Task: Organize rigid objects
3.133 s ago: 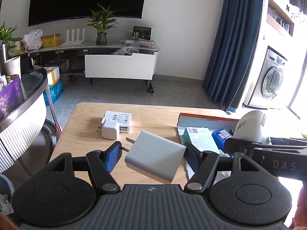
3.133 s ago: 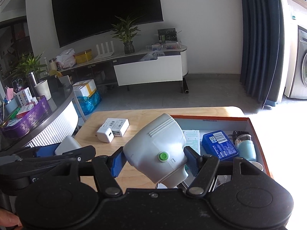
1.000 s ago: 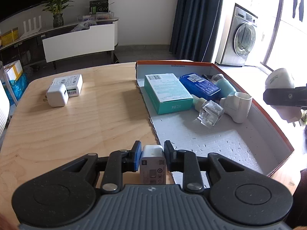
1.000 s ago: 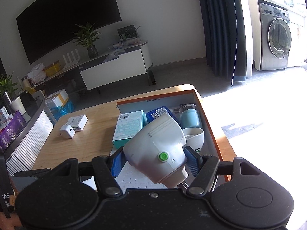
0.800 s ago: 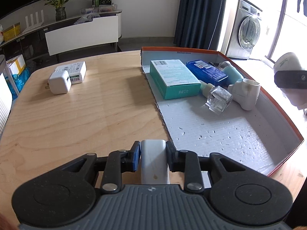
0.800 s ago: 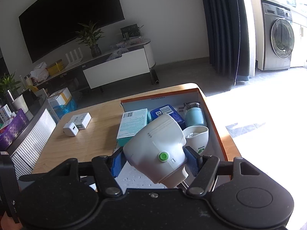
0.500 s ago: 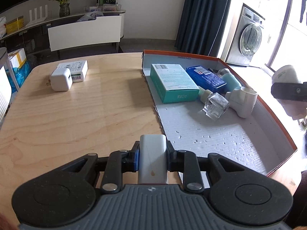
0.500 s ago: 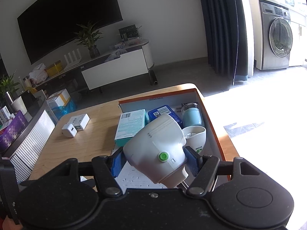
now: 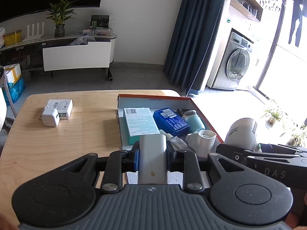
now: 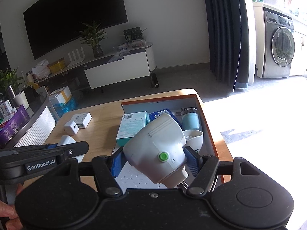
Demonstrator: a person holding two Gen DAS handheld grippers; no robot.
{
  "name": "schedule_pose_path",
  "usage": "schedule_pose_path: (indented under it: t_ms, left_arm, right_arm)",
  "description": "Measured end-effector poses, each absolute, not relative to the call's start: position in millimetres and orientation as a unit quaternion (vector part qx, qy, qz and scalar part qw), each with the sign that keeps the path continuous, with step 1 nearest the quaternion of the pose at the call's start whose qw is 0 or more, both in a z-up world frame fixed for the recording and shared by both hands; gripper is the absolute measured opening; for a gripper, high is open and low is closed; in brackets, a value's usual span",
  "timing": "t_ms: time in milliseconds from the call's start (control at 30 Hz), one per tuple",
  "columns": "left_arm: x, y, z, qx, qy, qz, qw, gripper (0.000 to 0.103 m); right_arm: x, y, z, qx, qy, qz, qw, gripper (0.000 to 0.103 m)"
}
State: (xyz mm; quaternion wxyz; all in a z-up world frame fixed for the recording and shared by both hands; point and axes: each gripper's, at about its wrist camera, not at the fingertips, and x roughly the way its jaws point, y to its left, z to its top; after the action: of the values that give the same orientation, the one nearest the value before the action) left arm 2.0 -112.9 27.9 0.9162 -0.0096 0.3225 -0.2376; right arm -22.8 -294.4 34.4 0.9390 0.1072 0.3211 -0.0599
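A washing machine point(image 9: 237, 63) stood beside dark blue curtains point(image 9: 193, 38). A potted plant point(image 9: 59, 17) and a white router point(image 9: 34, 31) sat on the TV console point(image 9: 76, 56), under a black television point(image 10: 74, 17).

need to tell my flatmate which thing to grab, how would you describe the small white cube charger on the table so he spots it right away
Start at the light wooden table and look left of the orange-rimmed cardboard box, at the table's far left corner. Two white items touch there: the small white cube charger sits in front of a flat white labelled box. The charger is the chunkier, rounded one with a port on its face.
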Motion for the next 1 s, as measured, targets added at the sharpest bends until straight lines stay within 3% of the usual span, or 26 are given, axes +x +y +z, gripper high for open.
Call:
schedule_pose_path:
  t_ms: [1000]
  left_arm:
    - [-10.1, -156.5, 22.9, 0.010, 0.329, -0.259, 0.908, 0.027]
  right_arm:
    - [-45.5, -314.9, 37.6, 0.107, 0.311, -0.085, 0.940, 0.079]
